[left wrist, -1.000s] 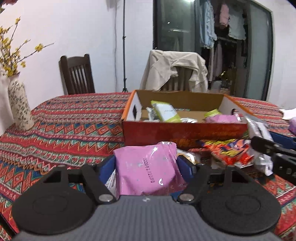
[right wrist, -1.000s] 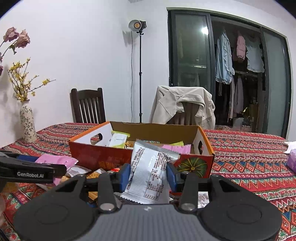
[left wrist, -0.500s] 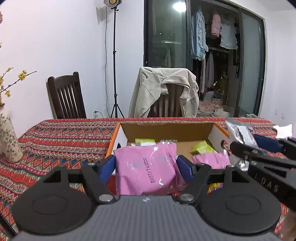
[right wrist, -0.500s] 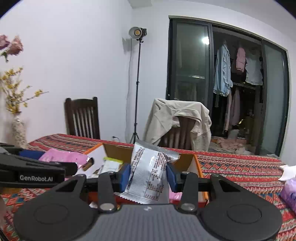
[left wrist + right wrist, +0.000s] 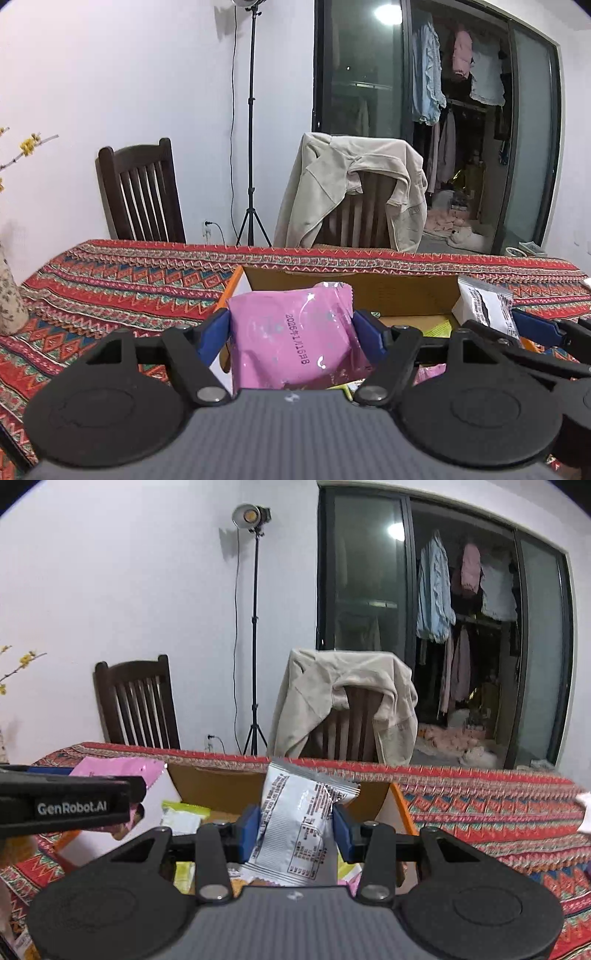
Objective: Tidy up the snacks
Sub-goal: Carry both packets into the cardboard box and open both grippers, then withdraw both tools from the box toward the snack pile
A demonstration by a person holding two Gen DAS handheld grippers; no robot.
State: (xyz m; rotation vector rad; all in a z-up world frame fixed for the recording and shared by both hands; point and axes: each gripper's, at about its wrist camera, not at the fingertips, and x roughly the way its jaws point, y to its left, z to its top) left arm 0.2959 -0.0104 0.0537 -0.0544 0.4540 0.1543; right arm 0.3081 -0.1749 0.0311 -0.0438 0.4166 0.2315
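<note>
My left gripper (image 5: 291,326) is shut on a pink snack packet (image 5: 295,343), carried above the left part of the open cardboard box (image 5: 351,291). My right gripper (image 5: 297,819) is shut on a white-and-silver snack packet (image 5: 299,823), held over the right part of the same cardboard box (image 5: 221,782). Each gripper appears in the other's view: the right gripper (image 5: 498,325) at the right with the white-and-silver packet (image 5: 484,306), the left gripper (image 5: 122,790) at the left with the pink packet (image 5: 118,771). Green and white packets (image 5: 181,816) lie inside the box.
The table wears a red patterned cloth (image 5: 129,280). A speckled vase (image 5: 9,302) stands at its left edge. Behind the table are a dark wooden chair (image 5: 142,192), a chair draped with a beige jacket (image 5: 354,188) and a light stand (image 5: 253,627).
Both grippers have risen and moved forward from the table front to above the box, each keeping its packet. The loose snacks in front of the box have dropped out of view.
</note>
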